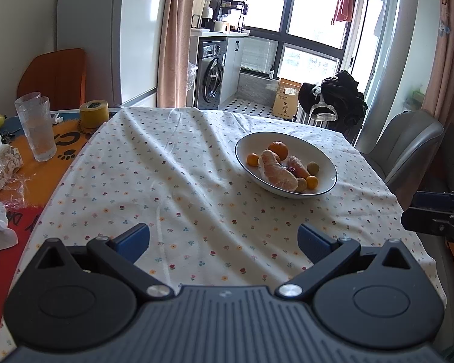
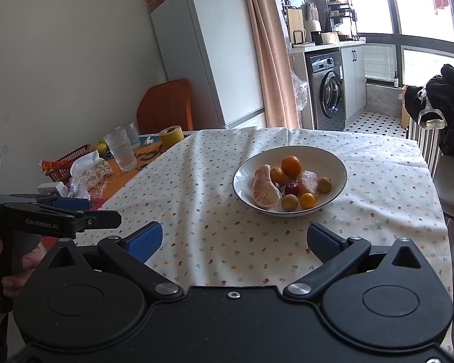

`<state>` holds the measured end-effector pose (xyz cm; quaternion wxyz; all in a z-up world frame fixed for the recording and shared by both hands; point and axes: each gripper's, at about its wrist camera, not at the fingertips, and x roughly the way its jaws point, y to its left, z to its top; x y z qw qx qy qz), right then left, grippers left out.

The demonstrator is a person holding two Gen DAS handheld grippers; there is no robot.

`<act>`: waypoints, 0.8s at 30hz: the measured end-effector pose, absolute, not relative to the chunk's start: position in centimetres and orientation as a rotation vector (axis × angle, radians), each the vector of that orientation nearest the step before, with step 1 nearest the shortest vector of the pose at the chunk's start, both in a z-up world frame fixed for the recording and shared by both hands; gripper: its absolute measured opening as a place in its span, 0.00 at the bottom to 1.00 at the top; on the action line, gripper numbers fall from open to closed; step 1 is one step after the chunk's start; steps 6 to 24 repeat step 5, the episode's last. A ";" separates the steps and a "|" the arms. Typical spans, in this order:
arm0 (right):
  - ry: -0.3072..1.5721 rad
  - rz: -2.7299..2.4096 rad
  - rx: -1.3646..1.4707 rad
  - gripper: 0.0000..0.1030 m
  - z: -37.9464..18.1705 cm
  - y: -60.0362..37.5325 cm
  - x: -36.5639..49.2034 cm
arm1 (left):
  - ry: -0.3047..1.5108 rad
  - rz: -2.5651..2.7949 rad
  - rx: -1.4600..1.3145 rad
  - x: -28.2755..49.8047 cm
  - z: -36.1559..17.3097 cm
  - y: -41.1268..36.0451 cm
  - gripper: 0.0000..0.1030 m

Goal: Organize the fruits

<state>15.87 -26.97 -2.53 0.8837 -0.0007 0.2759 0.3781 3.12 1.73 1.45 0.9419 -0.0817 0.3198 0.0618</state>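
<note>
White bowl (image 2: 336, 163) on the floral tablecloth (image 1: 166, 181) already cradling the fruits (image 2: 287, 183), well beyond left gripper (image 1: 224, 243) and right gripper (image 2: 234, 242), both spread wide and empty, seemingly poised short for reaching.

Both wrist views look forward low over the table (from its near edge) — sharing the fruit bowl (image 1: 330, 181) (image 2: 342, 169)

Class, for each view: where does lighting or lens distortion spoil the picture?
Left wrist view: windows blown out white, table edge bowed by the fisheye. Right wrist view: window glares too, fridge leans; the bowl stays sharp.
</note>
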 end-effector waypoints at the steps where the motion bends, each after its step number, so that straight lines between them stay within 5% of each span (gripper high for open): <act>1: 0.574 0.787 -0.001 1.00 -2.5 -27.0 15.9 | 0.652 0.126 -0.167 3.1 1.5 1.8 1.00; 24: 0.577 0.789 -0.002 1.00 -2.6 -27.0 15.8 | 0.656 0.120 -0.165 3.1 1.4 1.7 1.00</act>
